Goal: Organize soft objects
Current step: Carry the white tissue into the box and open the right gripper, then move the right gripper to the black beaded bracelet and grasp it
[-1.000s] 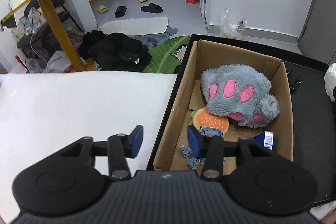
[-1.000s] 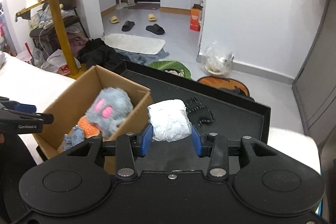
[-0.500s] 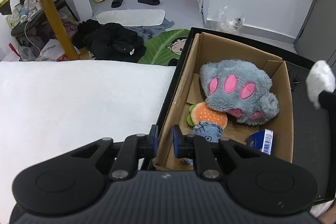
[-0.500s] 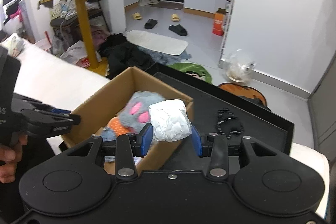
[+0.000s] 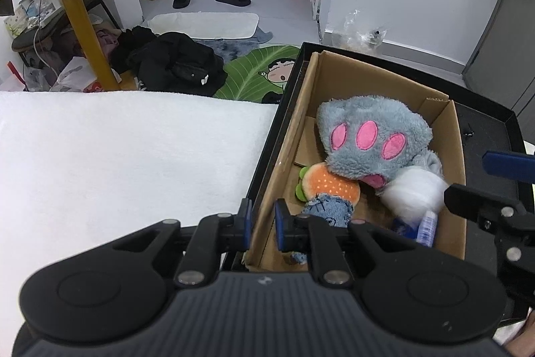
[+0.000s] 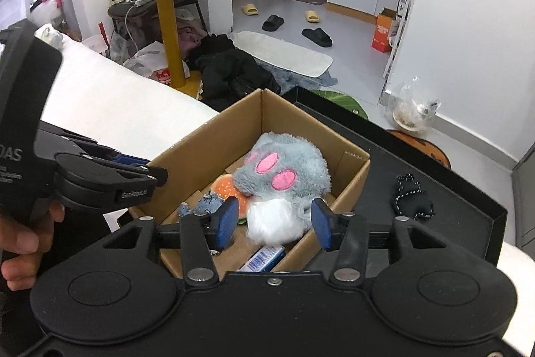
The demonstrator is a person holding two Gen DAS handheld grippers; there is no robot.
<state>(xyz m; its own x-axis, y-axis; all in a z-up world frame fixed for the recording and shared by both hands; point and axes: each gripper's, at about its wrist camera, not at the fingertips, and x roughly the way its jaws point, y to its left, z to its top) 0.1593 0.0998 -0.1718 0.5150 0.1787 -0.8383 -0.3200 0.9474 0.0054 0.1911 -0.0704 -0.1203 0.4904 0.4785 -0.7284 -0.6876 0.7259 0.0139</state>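
1. Right gripper (image 6: 273, 224) jaws have just been opening, standing wide w/ white soft bundle (image 6: 272, 218) loose between, lying in cardboard box (image 6: 200, 144).
2. Left gripper (image 5: 262, 225) is pinching box wall, jaws narrow.
3. Paw plush (image 5: 371, 144), burger toy (image 5: 329, 186), denim toy (image 5: 329, 209) sitting inside already.
4. Black item (image 6: 413, 196) on tray probably still waiting.

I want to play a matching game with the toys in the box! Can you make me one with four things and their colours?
Things:
1. paw plush
2. burger toy
3. fluffy ball
4. cardboard box

Colours:
a. brown
b. white
c. grey with pink pads
d. orange with a green edge

Pairs: 1-c, 2-d, 3-b, 4-a
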